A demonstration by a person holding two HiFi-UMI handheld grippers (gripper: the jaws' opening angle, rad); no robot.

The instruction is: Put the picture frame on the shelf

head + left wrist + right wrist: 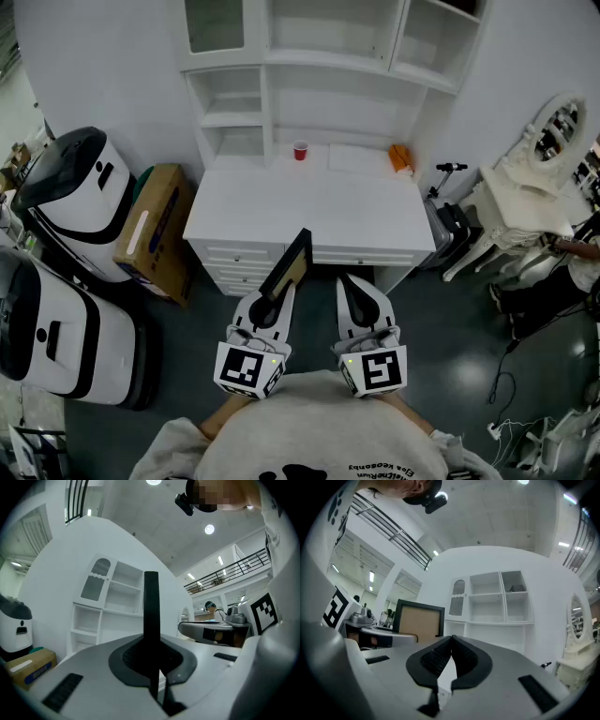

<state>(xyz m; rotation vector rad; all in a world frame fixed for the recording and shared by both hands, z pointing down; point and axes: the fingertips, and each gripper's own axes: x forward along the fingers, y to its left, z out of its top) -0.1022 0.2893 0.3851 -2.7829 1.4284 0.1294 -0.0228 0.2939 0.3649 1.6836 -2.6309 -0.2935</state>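
Observation:
My left gripper (279, 298) is shut on the black picture frame (289, 266), which stands up tilted out of its jaws in front of the white desk (309, 208). In the left gripper view the frame (151, 616) shows edge-on as a dark vertical bar clamped between the pads. From the right gripper view the frame (419, 621) shows its brown backing at the left. My right gripper (352, 290) is beside the left one, shut with nothing in it; its pads (449, 658) meet. The white shelf unit (328, 66) rises behind the desk with open bare compartments.
A red cup (300, 150) and an orange object (400, 157) sit at the back of the desk. A cardboard box (155, 230) leans at the desk's left, by two white machines (75, 202). A white vanity with an oval mirror (553, 131) stands at the right.

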